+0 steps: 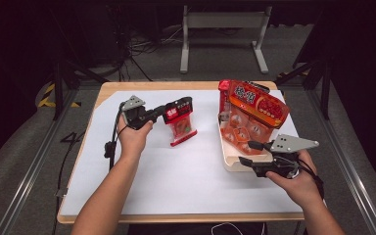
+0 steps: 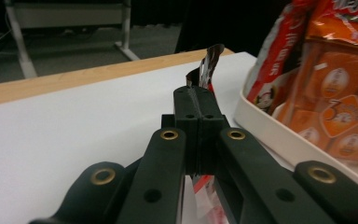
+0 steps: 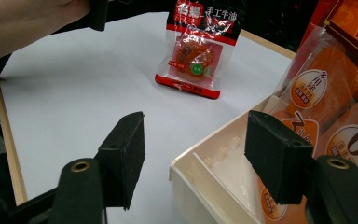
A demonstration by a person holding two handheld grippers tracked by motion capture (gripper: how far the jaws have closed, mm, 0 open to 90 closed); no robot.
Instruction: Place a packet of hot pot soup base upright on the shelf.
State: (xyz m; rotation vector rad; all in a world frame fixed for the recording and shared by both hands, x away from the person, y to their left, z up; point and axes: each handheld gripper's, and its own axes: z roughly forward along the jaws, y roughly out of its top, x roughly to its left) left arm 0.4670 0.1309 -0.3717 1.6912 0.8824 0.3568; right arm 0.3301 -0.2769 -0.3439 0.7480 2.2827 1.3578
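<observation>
A small red-and-clear snack packet [image 1: 180, 122] hangs over the white table sheet left of centre. My left gripper [image 1: 165, 113] is shut on its top edge. In the left gripper view the shut left gripper [image 2: 199, 100] pinches the packet [image 2: 209, 58], whose foil top sticks up past the tips. The packet [image 3: 196, 51] also faces the right gripper view; I cannot tell whether its lower edge touches the sheet. My right gripper [image 1: 249, 152] stands open at the near corner of the cream tray [image 1: 230, 164]. One jaw is outside the tray wall [image 3: 186, 170] and one inside, and neither presses on it.
Large orange and red snack bags [image 1: 254, 112] stand in the cream tray at the right of the table; they show close up as orange snack bags [image 2: 335, 93] and an orange bag [image 3: 326, 93]. Wooden table edges border the white sheet [image 1: 166, 181]. A metal stand [image 1: 223, 29] is on the floor behind.
</observation>
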